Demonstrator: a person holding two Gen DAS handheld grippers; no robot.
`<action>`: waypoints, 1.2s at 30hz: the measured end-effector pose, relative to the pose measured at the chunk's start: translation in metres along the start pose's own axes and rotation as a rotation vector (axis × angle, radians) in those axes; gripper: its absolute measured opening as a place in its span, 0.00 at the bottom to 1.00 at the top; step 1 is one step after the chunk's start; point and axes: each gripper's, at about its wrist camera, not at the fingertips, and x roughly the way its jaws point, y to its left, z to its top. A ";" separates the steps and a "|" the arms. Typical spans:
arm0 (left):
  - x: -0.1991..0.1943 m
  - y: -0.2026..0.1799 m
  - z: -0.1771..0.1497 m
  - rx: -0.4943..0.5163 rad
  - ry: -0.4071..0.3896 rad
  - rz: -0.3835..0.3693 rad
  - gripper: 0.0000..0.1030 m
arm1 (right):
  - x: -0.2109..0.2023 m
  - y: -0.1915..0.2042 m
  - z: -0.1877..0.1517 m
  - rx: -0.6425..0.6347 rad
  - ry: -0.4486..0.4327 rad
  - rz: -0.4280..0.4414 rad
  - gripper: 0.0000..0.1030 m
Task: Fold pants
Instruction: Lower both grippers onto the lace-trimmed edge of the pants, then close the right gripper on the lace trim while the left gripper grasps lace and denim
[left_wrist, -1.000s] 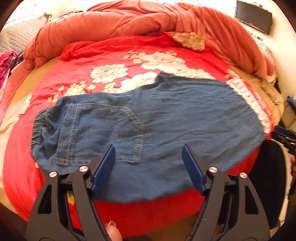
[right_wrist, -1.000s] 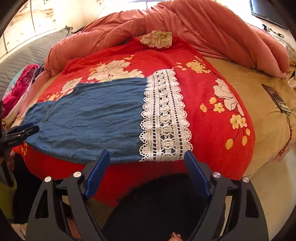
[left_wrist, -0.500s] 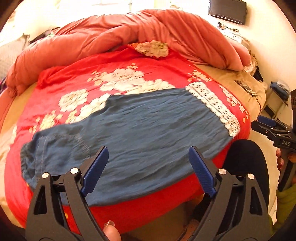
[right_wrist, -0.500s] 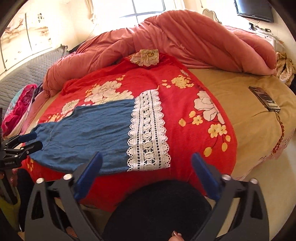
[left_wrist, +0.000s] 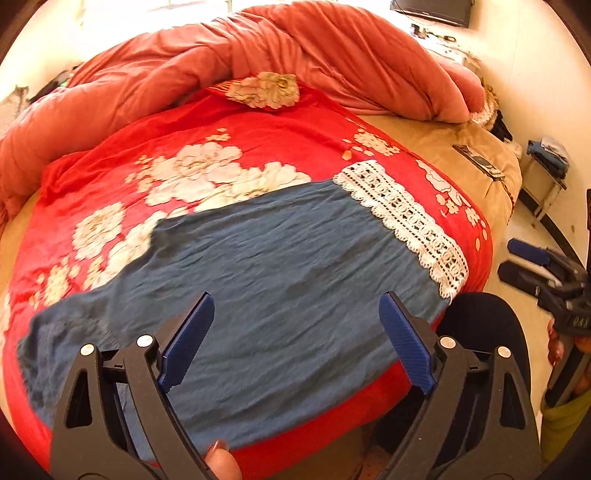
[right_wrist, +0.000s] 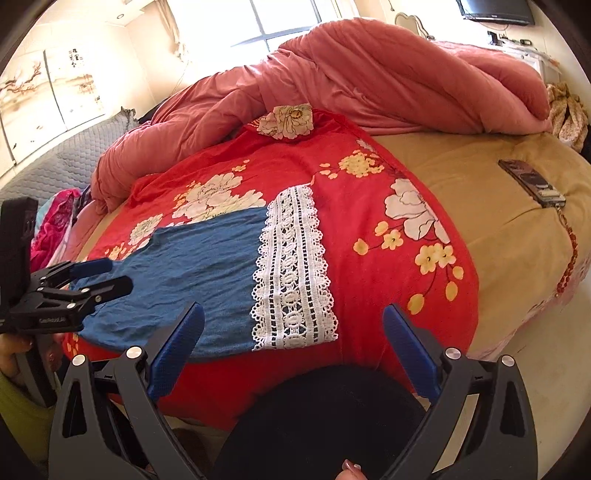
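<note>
The blue denim pants (left_wrist: 288, 280) lie flat across a red floral blanket (left_wrist: 258, 133) on the bed, with their white lace hem (left_wrist: 402, 218) to the right and the waist to the left. My left gripper (left_wrist: 295, 299) hovers over the near edge of the pants; its jaws are opening with nothing between them. In the right wrist view the pants (right_wrist: 192, 273) and lace hem (right_wrist: 295, 273) lie ahead, and my right gripper (right_wrist: 293, 308) stands open and empty near the bed's edge below the hem. Each gripper shows in the other's view: left gripper (right_wrist: 107, 275), right gripper (left_wrist: 532, 262).
A bunched pink duvet (right_wrist: 369, 81) fills the far side of the bed. A phone (right_wrist: 532, 181) lies on the tan sheet at the right. The person's dark-clad leg (right_wrist: 325, 417) stands against the bed's near edge. A small stool with folded clothes (left_wrist: 546, 155) stands at the right.
My left gripper has swung right along the pants, from the back pocket toward the leg, and its jaws widened. The right gripper's jaws widened and it drew back a little.
</note>
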 end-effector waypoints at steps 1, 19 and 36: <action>0.004 -0.002 0.005 0.006 0.005 -0.011 0.82 | 0.003 -0.001 -0.001 0.009 0.003 0.002 0.94; 0.132 -0.022 0.123 0.182 0.100 -0.160 0.82 | 0.056 -0.013 0.007 0.132 0.116 0.078 0.93; 0.192 -0.028 0.127 0.187 0.212 -0.459 0.56 | 0.091 -0.016 0.013 0.216 0.179 0.225 0.51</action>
